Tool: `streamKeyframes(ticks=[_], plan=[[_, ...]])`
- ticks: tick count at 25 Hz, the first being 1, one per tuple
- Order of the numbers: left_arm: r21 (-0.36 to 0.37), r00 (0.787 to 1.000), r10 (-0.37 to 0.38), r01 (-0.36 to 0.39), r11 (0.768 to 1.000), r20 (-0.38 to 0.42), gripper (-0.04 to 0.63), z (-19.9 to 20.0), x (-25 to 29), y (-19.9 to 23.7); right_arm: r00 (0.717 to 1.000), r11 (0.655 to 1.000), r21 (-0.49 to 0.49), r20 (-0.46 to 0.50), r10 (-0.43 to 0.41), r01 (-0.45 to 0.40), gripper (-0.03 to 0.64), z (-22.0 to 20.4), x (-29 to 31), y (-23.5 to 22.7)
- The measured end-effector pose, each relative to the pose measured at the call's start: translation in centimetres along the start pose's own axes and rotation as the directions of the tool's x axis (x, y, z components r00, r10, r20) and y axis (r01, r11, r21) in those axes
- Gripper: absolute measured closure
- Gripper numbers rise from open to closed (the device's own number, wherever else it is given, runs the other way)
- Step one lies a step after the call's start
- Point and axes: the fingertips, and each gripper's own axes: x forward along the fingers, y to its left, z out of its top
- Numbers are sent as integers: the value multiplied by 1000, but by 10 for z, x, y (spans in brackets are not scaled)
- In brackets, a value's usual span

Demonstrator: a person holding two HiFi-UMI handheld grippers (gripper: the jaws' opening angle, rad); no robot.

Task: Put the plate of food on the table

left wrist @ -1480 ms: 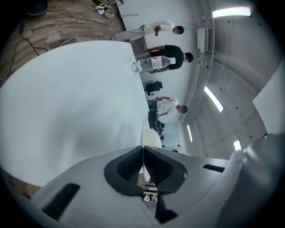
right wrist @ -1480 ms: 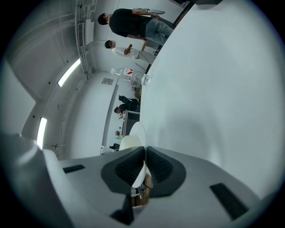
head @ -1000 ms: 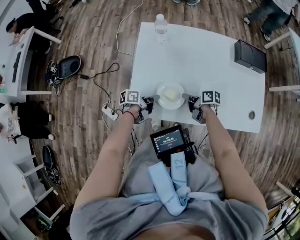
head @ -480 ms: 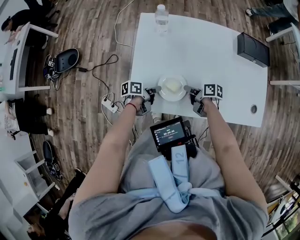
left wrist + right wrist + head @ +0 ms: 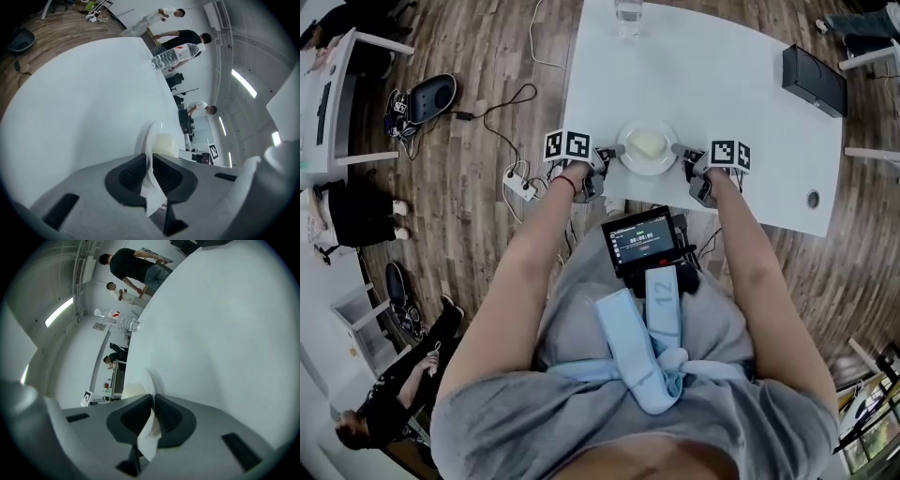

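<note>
A brown wood-plank floor [image 5: 469,244] fills the left half of the head view, from 7 to 11 o'clock, and shows again at 3 to 4 o'clock. A white bench [image 5: 722,75] with rounded corners stands at 12 to 2 o'clock, with a small round hole [image 5: 813,199] near its 3 o'clock corner. At 10 o'clock a white power strip [image 5: 522,187] lies on the floor among loose cables. A second white desk [image 5: 328,103] sits at the 9 to 10 o'clock edge. The left gripper view shows a long strip light [image 5: 243,83] at 2 o'clock. The right gripper view shows another [image 5: 58,311] at 10 o'clock, above a white wall [image 5: 89,352].
</note>
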Motion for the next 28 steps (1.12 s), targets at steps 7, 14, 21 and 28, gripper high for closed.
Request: streamKeyframes(ticks=[7,14,21,28], plan=[[31,998,46,-45,999,-32,566,-2,-1,2,1000,1000,-6,1,-9,9,580,-1,0,1],[45,998,42,-40,998,-52,524,-2,-4,-1,1000,1000,-21,-9,-13,13,579,-1,1,3],[107,992,90,-81,991,-85,501,0,-8,0,1000,999,-43,-12,-24,24,580,1,0,5],[159,984,131,-111,981,-122,479,-3,-12,0,999,998,-46,-18,-39,38,580,-1,0,2]])
